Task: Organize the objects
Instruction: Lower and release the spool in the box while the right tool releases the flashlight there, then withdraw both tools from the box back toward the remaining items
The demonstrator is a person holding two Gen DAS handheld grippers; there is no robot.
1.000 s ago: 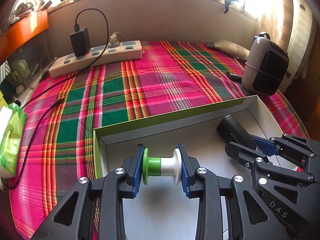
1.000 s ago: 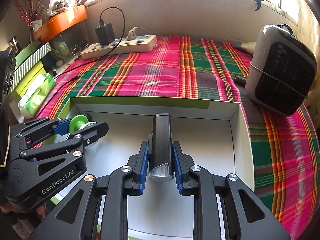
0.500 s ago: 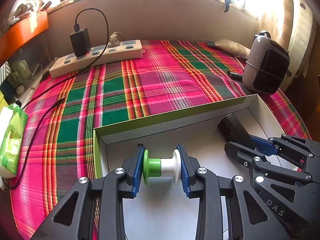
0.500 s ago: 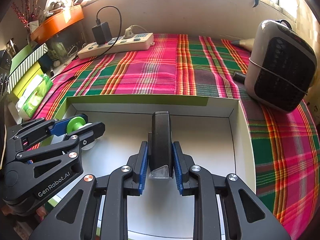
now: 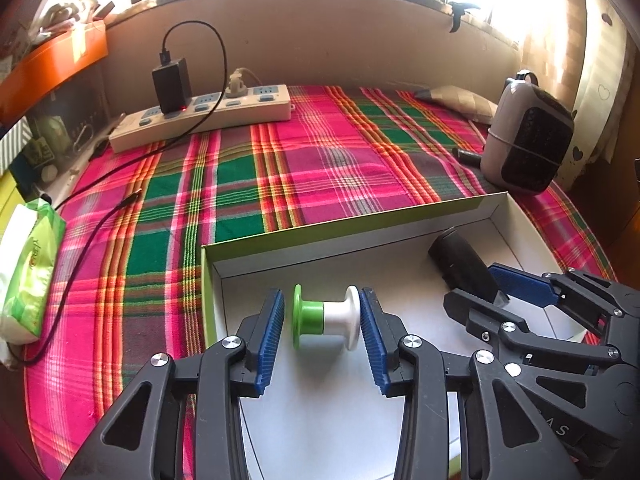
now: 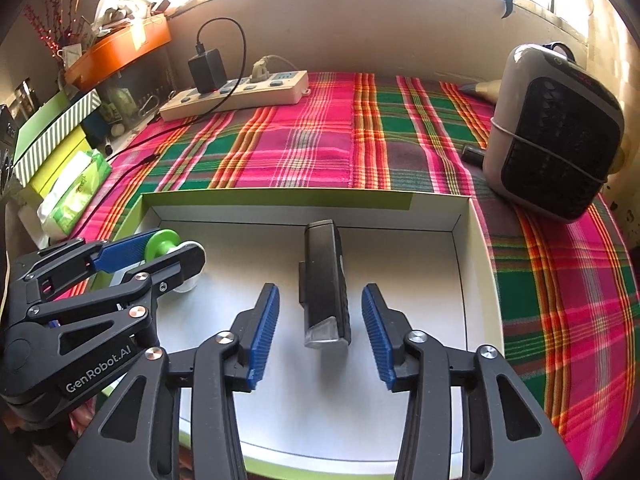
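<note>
Since the frame a second before, I had let both sets of jaws off their loads: the left gripper (image 5: 322,322), which had been pinching the spool (image 5: 326,317), and the right gripper (image 6: 320,328), which had been clamped on the black device (image 6: 325,280), were both opening. From the left wrist view I saw the spool lying on its side on the white floor of the box (image 5: 400,236), green flange toward the left pad, white flange toward the right one. A clear gap showed on the green side; the white flange sat very close to the right pad, and I could not tell whether they touched. From the right wrist view the device lay lengthwise in the middle of the box, its clear tip toward my camera, with bare floor showing between it and each blue pad. The two grippers worked side by side inside the box, the left one near its left wall, the right one toward the centre.

The box sat on the plaid cloth (image 6: 320,148). Beyond it lay the power strip (image 5: 204,116) with a black charger (image 5: 171,86) plugged in. A small heater (image 6: 554,136) stood just past the box's right corner, and a green tissue pack (image 5: 30,276) lay well off to the left.
</note>
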